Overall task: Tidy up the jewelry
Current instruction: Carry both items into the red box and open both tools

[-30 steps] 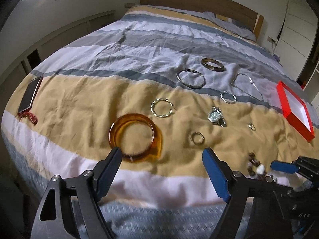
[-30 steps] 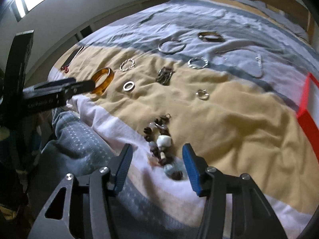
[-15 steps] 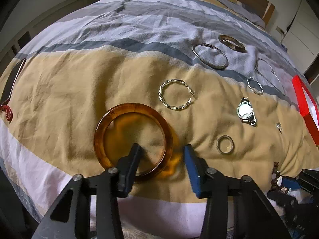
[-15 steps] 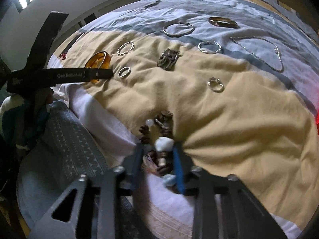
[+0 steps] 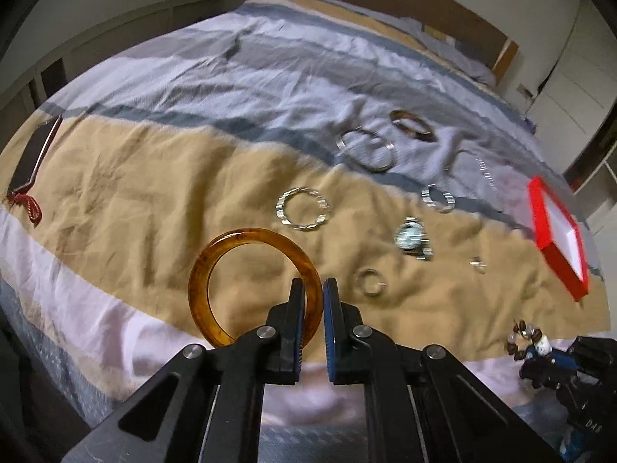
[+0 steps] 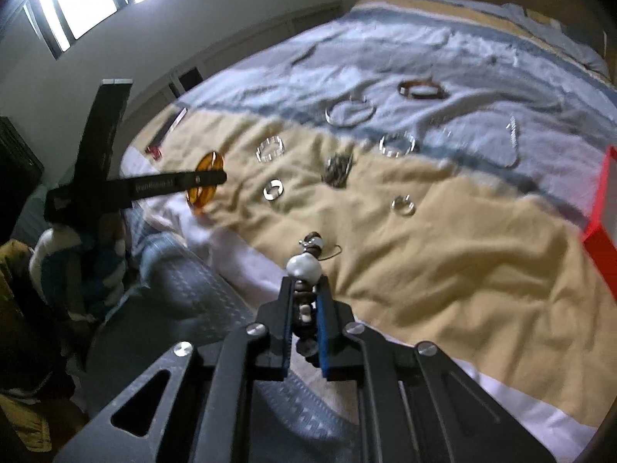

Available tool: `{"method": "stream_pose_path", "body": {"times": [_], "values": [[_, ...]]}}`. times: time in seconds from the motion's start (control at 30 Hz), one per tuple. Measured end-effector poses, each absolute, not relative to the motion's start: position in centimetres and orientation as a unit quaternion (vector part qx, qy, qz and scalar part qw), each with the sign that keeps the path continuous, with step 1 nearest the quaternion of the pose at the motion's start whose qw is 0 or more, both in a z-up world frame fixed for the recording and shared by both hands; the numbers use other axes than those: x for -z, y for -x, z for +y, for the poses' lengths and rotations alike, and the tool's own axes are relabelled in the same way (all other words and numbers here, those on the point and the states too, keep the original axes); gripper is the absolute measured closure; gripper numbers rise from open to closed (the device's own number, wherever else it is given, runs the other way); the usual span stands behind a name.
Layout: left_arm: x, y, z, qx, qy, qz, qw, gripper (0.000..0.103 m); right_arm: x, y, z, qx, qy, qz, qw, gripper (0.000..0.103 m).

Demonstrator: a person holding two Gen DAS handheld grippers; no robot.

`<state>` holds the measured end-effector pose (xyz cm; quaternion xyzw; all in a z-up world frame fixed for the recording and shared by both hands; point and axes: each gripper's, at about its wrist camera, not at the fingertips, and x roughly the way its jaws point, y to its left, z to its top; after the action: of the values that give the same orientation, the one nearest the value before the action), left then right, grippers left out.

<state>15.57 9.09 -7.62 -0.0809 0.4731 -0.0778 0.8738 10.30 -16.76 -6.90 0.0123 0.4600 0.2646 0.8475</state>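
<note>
My left gripper (image 5: 313, 289) is shut on the rim of an amber bangle (image 5: 216, 266) and holds it lifted off the bed. The bangle also shows in the right wrist view (image 6: 204, 183). My right gripper (image 6: 302, 289) is shut on a bracelet of brown and white beads (image 6: 304, 266), raised above the bedspread; the bracelet also shows in the left wrist view (image 5: 526, 337). A red box (image 5: 559, 231) with a white inside lies at the right on the bed.
On the striped bedspread (image 5: 154, 177) lie a twisted silver bangle (image 5: 302, 208), a watch (image 5: 412, 239), a small ring (image 5: 370, 281), a tiny ring (image 5: 478, 264), a thin hoop (image 5: 366, 148), a brown bangle (image 5: 410, 125) and a chain (image 6: 511, 142). A phone (image 5: 34, 154) lies far left.
Both grippers have shut, the left on the amber bangle and the right on the bead bracelet, and both pieces have been lifted off the bed.
</note>
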Motion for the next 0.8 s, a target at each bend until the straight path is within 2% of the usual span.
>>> {"method": "stream_pose_path", "body": {"times": [0.37,0.6,0.8], "values": [[0.9,-13.0,0.6,0.177,0.066,0.435,0.881,0.094,0.8,-7.3,-24.1,-0.217,-0.056,0.389,0.894,0.093],[-2.1,-14.4,-11.4,0.282,0.021,0.423,0.861,0.094,-2.0,-8.1,-34.2,-0.131,-0.075,0.352,0.924,0.093],[-1.9,-17.6,-22.9,0.350,-0.016,0.421,0.837,0.094,-1.2,-10.2,-42.9,-0.053,-0.085,0.358,0.928,0.093]]}}
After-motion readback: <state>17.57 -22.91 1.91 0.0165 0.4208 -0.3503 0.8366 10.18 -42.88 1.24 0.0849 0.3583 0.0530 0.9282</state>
